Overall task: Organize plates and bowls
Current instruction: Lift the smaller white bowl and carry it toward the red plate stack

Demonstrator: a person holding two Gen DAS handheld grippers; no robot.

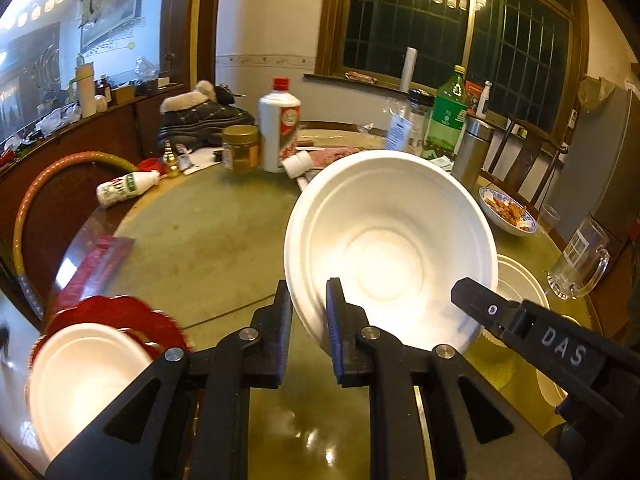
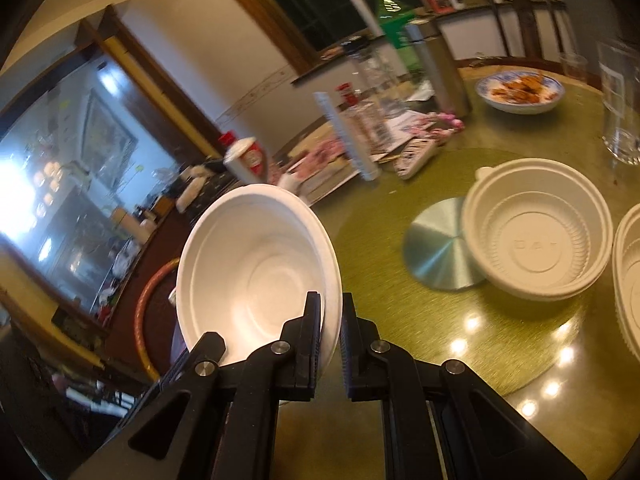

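Left wrist view: the left tool (image 1: pixel 308 328) is clamped on the near rim of a white foam bowl (image 1: pixel 392 248), which tilts up over the green worktop (image 1: pixel 208 248) mid-frame. The right tool (image 1: pixel 520 320) pokes in from the lower right, touching the same bowl's edge. Another white bowl (image 1: pixel 80 380) sits on a red plate (image 1: pixel 132 316) at lower left.

Right wrist view: the right tool (image 2: pixel 332 340) pinches that foam bowl's (image 2: pixel 256 280) rim, bowl left of centre. Ribbed plastic bowl (image 2: pixel 536 236) rests on the worktop (image 2: pixel 384 280) at right.
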